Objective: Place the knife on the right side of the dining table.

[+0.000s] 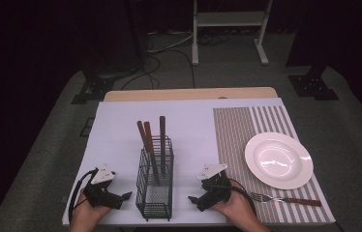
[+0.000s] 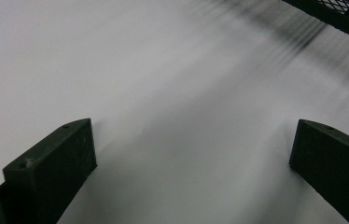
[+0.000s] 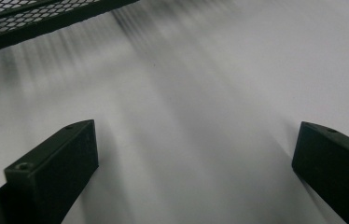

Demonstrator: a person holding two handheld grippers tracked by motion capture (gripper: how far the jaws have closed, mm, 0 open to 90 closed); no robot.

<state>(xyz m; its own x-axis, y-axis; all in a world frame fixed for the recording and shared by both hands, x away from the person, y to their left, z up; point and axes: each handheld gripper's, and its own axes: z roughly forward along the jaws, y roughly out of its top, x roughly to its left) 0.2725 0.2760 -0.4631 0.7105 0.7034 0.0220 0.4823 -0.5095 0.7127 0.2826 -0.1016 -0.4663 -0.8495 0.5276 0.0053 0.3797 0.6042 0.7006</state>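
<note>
Left claw (image 1: 121,197): lower left of the high view, held in the person's left hand (image 1: 84,216), resting low over the white table cover (image 1: 116,130) and pointing right toward the wire basket. In the left gripper view its two black jaws stand wide apart with only bare white surface between them; nothing is gripped.
Wire basket (image 1: 156,193): black mesh caddy, lower centre of the high view, standing upright between the two claws. Its dark edge crosses the upper right corner of the left gripper view and the upper left corner of the right gripper view.
Utensil handles (image 1: 149,133): three brown handles stand up out of the far end of the basket, leaning slightly; what lies at their lower ends cannot be told.
Right claw (image 1: 194,200): lower centre-right, held in the right hand (image 1: 237,205), pointing left toward the basket. Its jaws are also spread wide and empty.
Striped placemat (image 1: 232,130): right half of the table.
Plate (image 1: 279,160): white, round, empty, on the placemat.
Fork (image 1: 285,198): brown-handled, lying on the placemat just below the plate, tines pointing left.
</note>
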